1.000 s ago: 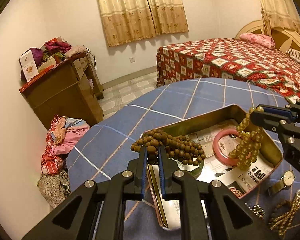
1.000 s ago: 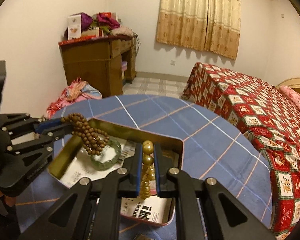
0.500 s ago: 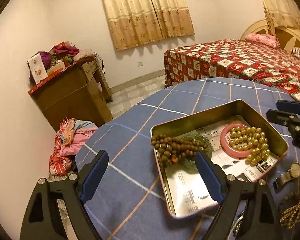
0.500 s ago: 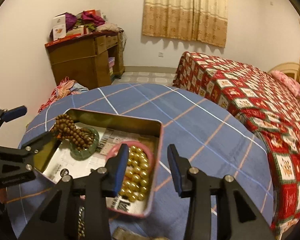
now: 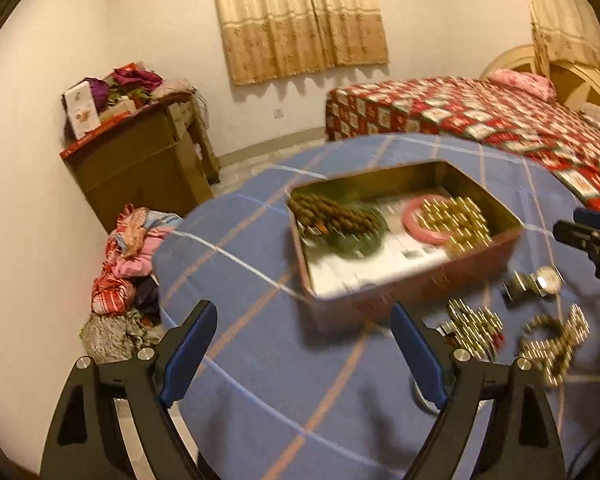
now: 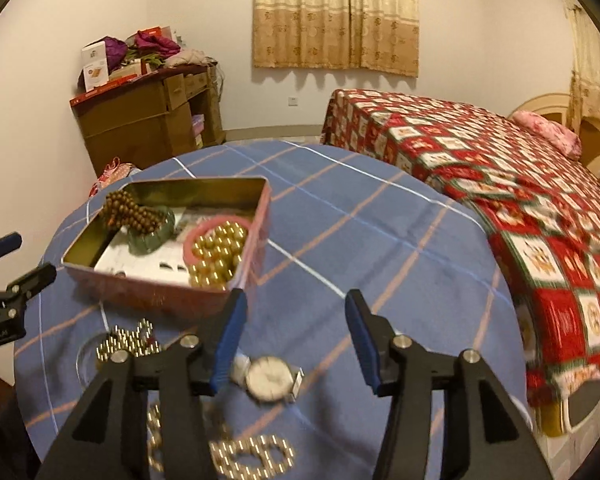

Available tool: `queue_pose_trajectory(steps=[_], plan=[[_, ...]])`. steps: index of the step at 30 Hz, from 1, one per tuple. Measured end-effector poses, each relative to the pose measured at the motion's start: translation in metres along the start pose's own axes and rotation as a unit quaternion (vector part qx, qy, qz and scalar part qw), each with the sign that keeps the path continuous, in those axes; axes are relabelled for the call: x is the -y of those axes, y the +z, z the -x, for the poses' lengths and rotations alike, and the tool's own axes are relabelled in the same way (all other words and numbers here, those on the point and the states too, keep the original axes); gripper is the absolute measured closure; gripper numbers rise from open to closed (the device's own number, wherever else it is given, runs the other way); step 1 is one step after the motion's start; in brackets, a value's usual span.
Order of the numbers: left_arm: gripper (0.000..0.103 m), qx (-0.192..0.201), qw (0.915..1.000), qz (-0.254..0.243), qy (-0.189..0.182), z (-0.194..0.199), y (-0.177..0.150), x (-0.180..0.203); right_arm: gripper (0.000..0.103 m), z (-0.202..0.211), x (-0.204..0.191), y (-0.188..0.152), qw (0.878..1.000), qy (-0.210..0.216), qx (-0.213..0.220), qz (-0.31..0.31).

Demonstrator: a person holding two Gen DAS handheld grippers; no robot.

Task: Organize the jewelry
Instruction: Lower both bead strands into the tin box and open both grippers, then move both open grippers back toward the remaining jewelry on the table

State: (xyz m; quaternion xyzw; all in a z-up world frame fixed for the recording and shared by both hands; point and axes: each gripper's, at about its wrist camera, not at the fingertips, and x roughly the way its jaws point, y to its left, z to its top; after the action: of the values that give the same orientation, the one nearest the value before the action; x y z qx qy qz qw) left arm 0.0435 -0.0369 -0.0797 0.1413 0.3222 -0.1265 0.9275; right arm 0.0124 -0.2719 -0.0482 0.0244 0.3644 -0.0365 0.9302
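Currently, two handheld grippers are hovering over a round table (image 6: 400, 240) draped in a blue plaid cloth, in a bedroom. The left gripper (image 5: 300, 354) is standing wide open with nothing between its blue pads. The right gripper (image 6: 296, 334) is opening its jaws, and they too are holding nothing.

Toward the table's far left edge, as the right wrist view shows it, an open metal tin (image 6: 256, 236) is sitting. Inside it are lying a string of brown wooden beads (image 6: 134, 210) draped over a green bangle (image 6: 156, 236), and a string of golden beads (image 6: 216, 256) resting on a pink bangle (image 6: 192, 240).

Still out on the cloth, near the table's near edge, are lying a wristwatch (image 6: 270, 378), just below the right gripper's fingers, and loose strands of small pale beads (image 6: 252, 458), blurred, with another cluster (image 6: 124, 344) just beside the tin.

The watch looks rigid and fairly light, with a smooth face that could slip or scratch; pinching across the metal band beside the case seems the safest hold. The bead strands look limp and light, so they will likely sag and swing, and gathering a bunched section between the pads should work best.
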Motion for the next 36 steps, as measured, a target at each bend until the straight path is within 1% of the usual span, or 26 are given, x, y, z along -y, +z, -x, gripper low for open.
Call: queue_pose_trajectory(steps=[2,6,11,13,14,16,17,18,19,21,22,24,25,26,28,30,36], plan=[[0.015,-0.01,0.9997,-0.004,-0.02,0.002,-0.007,0.01,0.043,0.004,0.003,-0.007,1.0,-0.004,0.001,-0.006],[0.015,-0.017,0.9987,-0.04,-0.026,0.002,-0.013,0.033,0.043,0.007,0.006,-0.017,1.0,-0.004,0.001,-0.013],[0.015,-0.048,0.9965,-0.068,-0.006,-0.018,-0.02,0.042,0.04,0.007,0.01,-0.019,1.0,0.0,0.007,-0.027],[0.017,-0.062,0.995,-0.078,0.001,-0.027,-0.024,0.042,0.04,0.007,0.01,-0.022,1.0,0.002,0.007,-0.028],[0.018,-0.055,0.9956,-0.076,0.001,-0.027,-0.025,0.039,0.04,0.006,0.01,-0.022,1.0,0.002,0.006,-0.029],[0.019,-0.056,0.9951,-0.079,0.021,-0.031,-0.024,0.034,0.039,0.005,0.013,-0.025,0.999,0.003,0.005,-0.032],[0.024,-0.056,0.9949,-0.078,0.029,-0.034,-0.023,0.03,0.039,0.004,0.015,-0.025,0.999,0.002,0.004,-0.036],[0.032,-0.057,0.9949,-0.075,0.034,-0.038,-0.022,0.025,0.039,0.004,0.017,-0.027,0.999,0.001,0.003,-0.039],[0.036,-0.061,0.9954,-0.066,0.034,-0.041,-0.021,0.019,0.039,0.003,0.019,-0.027,0.999,0.001,0.002,-0.042],[0.053,-0.067,0.9958,-0.054,0.03,-0.045,-0.02,0.009,0.038,0.004,0.021,-0.028,0.999,-0.003,0.002,-0.044],[0.059,-0.069,0.996,-0.051,0.023,-0.046,-0.021,0.006,0.038,0.005,0.022,-0.028,0.999,-0.005,0.002,-0.044],[0.079,-0.068,0.9966,-0.045,0.0,-0.044,-0.024,0.006,0.038,0.005,0.024,-0.029,0.999,-0.008,0.002,-0.045],[0.086,-0.068,0.9966,-0.045,-0.013,-0.043,-0.025,0.007,0.038,0.004,0.025,-0.03,0.999,-0.007,0.0,-0.047],[0.099,-0.07,0.9961,-0.044,-0.03,-0.042,-0.026,0.009,0.038,0.003,0.026,-0.03,0.999,-0.006,-0.002,-0.049],[0.1,-0.068,0.9958,-0.048,-0.039,-0.039,-0.027,0.012,0.038,0.001,0.025,-0.031,0.999,-0.005,-0.006,-0.048],[0.101,-0.063,0.9955,-0.042,-0.058,-0.034,-0.028,0.012,0.038,0.001,0.024,-0.033,0.999,-0.004,-0.008,-0.044],[0.101,-0.027,0.9972,-0.009,-0.069,-0.01,-0.02,0.0,0.038,0.0,0.028,-0.034,0.999,0.002,-0.013,-0.047]])
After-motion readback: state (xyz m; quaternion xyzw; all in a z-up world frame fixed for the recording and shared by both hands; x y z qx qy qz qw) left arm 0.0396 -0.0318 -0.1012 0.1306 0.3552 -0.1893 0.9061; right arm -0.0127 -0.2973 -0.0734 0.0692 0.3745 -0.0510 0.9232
